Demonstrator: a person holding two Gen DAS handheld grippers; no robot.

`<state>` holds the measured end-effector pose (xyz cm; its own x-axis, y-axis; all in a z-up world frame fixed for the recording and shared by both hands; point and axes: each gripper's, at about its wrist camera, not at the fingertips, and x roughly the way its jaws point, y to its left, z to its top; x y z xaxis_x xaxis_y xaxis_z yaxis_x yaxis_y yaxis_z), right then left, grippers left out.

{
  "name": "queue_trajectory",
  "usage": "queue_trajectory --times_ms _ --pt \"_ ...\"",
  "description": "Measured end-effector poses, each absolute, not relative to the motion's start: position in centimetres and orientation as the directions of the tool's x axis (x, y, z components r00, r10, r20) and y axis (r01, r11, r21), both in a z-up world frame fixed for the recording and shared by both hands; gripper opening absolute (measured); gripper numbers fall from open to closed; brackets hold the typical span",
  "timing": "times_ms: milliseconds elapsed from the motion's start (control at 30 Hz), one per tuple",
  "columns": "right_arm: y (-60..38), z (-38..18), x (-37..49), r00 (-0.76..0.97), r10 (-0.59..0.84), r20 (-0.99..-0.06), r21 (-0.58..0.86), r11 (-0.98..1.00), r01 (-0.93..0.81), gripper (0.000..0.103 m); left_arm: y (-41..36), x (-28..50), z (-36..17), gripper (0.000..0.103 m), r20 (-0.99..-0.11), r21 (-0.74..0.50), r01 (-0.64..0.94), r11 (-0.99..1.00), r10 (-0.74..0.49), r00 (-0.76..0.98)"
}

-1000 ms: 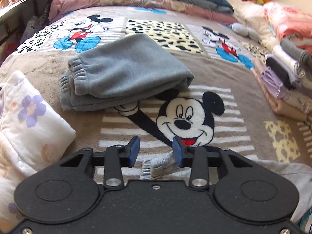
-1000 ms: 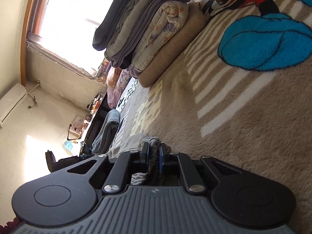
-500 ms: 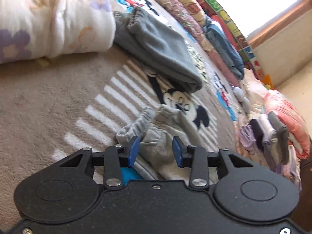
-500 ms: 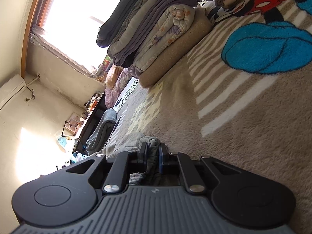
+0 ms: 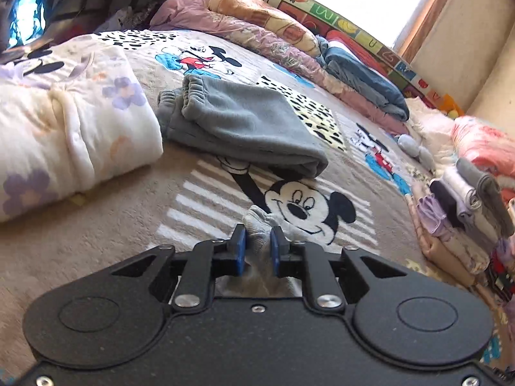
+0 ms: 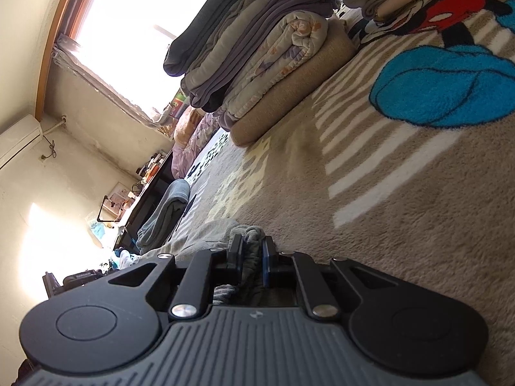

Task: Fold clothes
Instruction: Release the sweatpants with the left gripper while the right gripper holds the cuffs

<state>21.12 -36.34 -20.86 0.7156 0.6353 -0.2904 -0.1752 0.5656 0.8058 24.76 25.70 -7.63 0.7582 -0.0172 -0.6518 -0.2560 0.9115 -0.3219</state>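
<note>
Closing on the grey garment [image 5: 257, 222] at lower centre of the frame, the left hand-held gripper [image 5: 257, 254] should seat fully while the right hand-held gripper [image 6: 250, 259], clamped on it, holds level.

Grey folded trousers [image 5: 238, 128]; beige cartoon-mouse blanket [image 5: 112, 225]

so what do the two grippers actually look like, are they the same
Nearly. The left gripper has a smooth matte black body; the right gripper has a ribbed grey top plate. Both share two round black side discs, black linkage arms with silver pivot screws, and black fingers with blue pads. No cables, hands or sleeves show.
</note>
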Motion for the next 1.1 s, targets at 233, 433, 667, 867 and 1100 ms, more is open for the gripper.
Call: queue_trajectory --times_ms 233,433,667,867,1100 --pt "-36.4 -20.8 21.0 0.717 0.633 -0.291 0.803 0.569 -0.176 0.01 26.1 23.7 -10.5 0.037 -0.671 -0.281 -0.256 0.925 0.001 0.741" --pt "-36.5 -20.8 21.0 0.718 0.634 -0.287 0.804 0.567 -0.178 0.01 21.9 23.9 -8.1 0.035 -0.575 -0.134 -0.098 0.986 0.003 0.818" --pt "-36.4 -20.8 21.0 0.719 0.632 -0.288 0.802 0.569 -0.179 0.01 21.0 29.4 -12.4 0.034 -0.686 -0.162 -0.085 0.983 -0.05 0.726" --pt "-36.4 -20.9 21.0 0.722 0.631 -0.283 0.803 0.568 -0.182 0.011 19.6 29.4 -11.7 0.032 -0.643 -0.104 -0.067 0.992 -0.016 0.765" --pt "-36.5 -21.0 21.1 0.717 0.638 -0.279 0.809 0.559 -0.182 0.01 17.8 28.4 -10.2 0.032 -0.606 -0.045 -0.058 0.997 0.019 0.796"
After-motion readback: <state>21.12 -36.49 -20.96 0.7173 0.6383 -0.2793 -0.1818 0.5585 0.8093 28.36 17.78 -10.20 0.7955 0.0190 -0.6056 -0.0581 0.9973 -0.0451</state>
